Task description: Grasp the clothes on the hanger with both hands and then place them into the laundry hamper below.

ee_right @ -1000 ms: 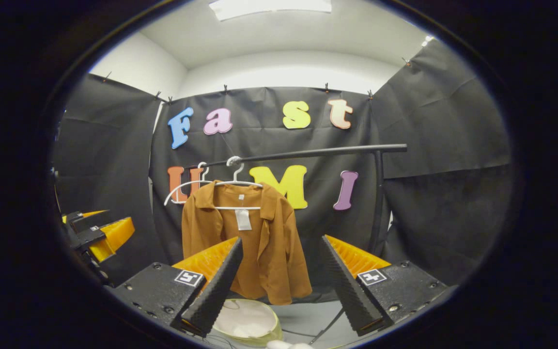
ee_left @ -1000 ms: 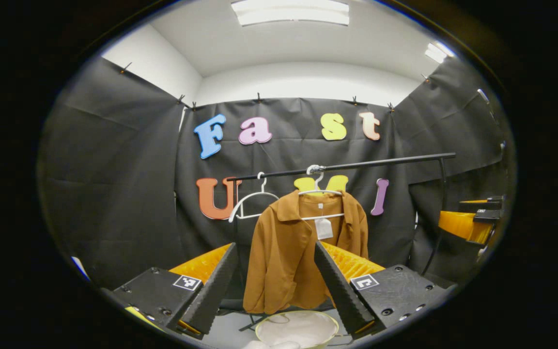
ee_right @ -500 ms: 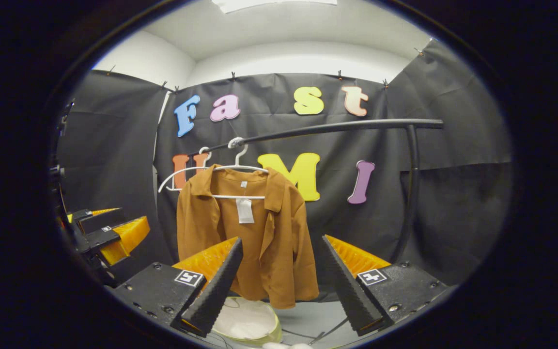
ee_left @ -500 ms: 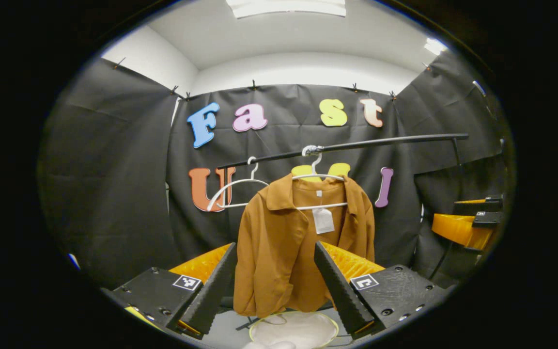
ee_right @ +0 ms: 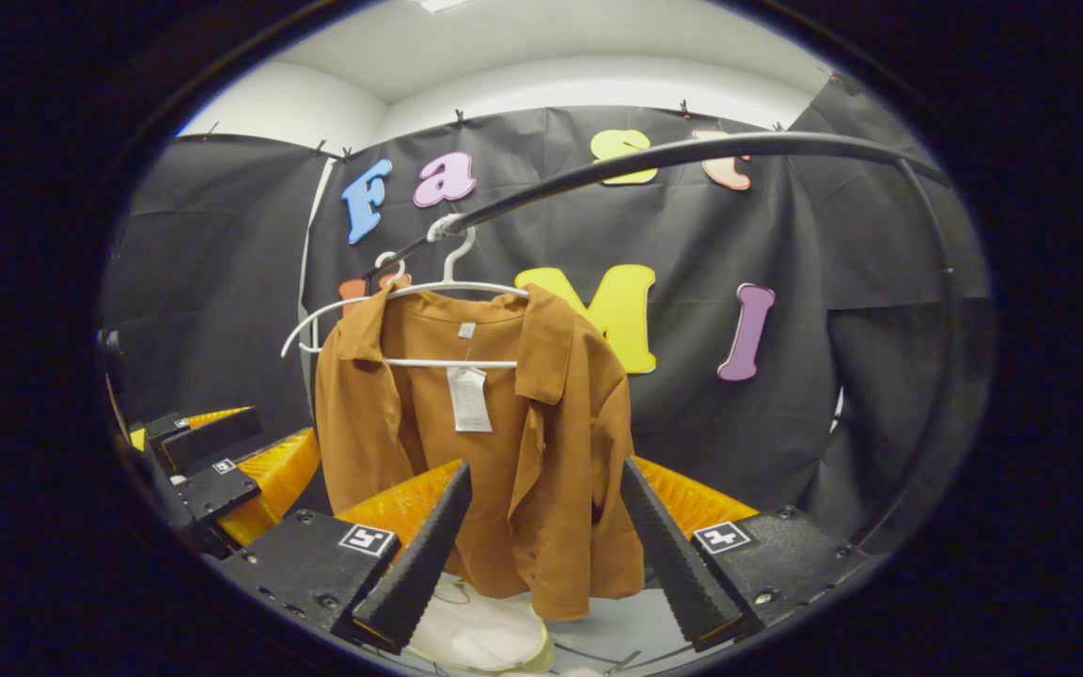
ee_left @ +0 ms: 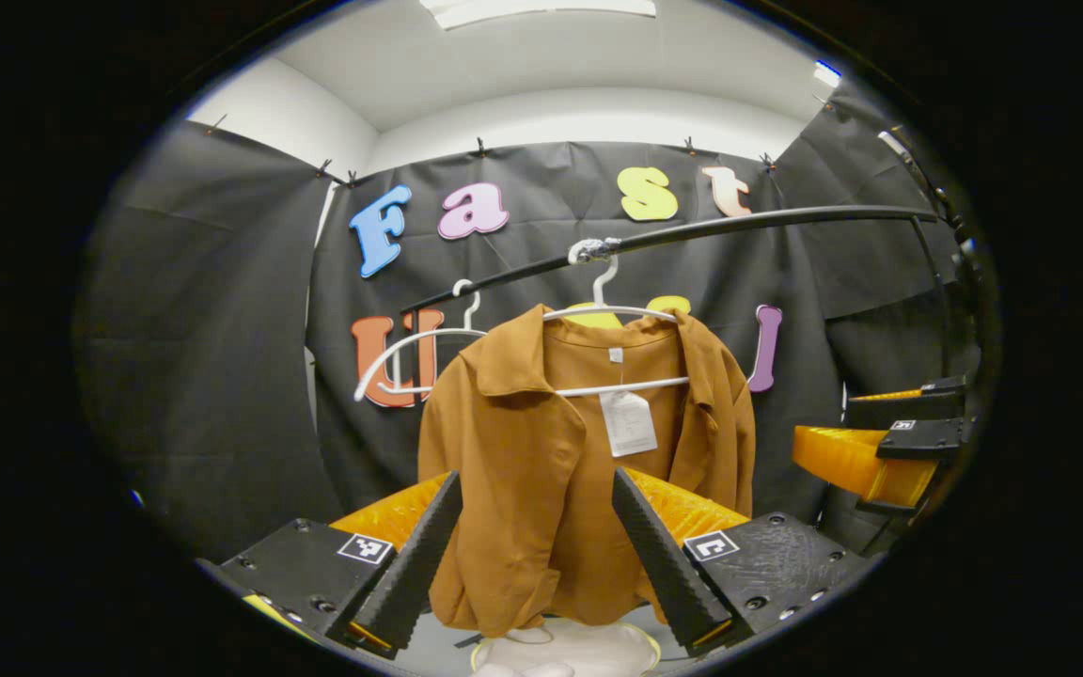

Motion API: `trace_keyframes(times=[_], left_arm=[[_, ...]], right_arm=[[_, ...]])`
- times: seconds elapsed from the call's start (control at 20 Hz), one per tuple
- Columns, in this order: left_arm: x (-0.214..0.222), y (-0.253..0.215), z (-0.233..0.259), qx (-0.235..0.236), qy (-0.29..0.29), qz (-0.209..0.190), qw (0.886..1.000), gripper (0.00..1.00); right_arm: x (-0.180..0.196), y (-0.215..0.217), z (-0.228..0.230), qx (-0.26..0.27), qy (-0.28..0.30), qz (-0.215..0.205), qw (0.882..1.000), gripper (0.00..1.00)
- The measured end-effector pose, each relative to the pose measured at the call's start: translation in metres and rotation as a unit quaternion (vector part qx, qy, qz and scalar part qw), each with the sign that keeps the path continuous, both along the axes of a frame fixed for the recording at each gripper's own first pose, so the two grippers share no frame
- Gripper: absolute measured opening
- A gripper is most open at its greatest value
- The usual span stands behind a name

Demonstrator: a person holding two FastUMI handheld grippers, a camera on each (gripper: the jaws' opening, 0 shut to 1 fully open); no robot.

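A brown shirt (ee_left: 541, 470) hangs on a white hanger (ee_left: 612, 315) from a black rail (ee_left: 767, 221), its long axis running straight down from collar to hem and its open front, with a white tag (ee_left: 628, 423) at the neck, facing both cameras. In the right gripper view the same shirt (ee_right: 466, 442) hangs on its hanger (ee_right: 452, 287) near the left end of the rail (ee_right: 692, 150), and the hem ends just above a pale round laundry hamper (ee_right: 480, 635) on the floor; in the left gripper view the hamper (ee_left: 570, 649) sits directly beneath the hem. A second, bare white hanger (ee_left: 410, 353) hangs on the rail just to the left of the shirt. The left gripper (ee_left: 534, 484) has its two black ridged fingers spread wide apart, holding nothing; the shirt's lower half appears in the gap between them, farther off, and whether the tips touch the cloth cannot be told. The right gripper (ee_right: 546, 475) is likewise spread wide and empty, with the shirt's right front panel showing between its fingers, and contact there cannot be told either. From the left gripper view the right gripper (ee_left: 880, 442) appears at the right edge, beside the shirt; from the right gripper view the left gripper (ee_right: 222, 465) appears at the left edge, near the shirt's sleeve.
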State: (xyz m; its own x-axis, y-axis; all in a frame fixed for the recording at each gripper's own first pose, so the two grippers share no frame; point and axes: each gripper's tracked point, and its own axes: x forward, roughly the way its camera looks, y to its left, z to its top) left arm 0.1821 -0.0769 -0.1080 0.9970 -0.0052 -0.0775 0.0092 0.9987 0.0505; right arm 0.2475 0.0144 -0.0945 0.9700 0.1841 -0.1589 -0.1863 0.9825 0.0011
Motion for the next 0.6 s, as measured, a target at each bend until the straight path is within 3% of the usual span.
trace_keyframes(times=[0.6], left_arm=[[0.109, 0.000, -0.067, 0.030, 0.027, 0.038, 0.998, 0.99]], right_arm=[[0.130, 0.012, -0.047, 0.011, 0.041, 0.036, 0.998, 1.00]])
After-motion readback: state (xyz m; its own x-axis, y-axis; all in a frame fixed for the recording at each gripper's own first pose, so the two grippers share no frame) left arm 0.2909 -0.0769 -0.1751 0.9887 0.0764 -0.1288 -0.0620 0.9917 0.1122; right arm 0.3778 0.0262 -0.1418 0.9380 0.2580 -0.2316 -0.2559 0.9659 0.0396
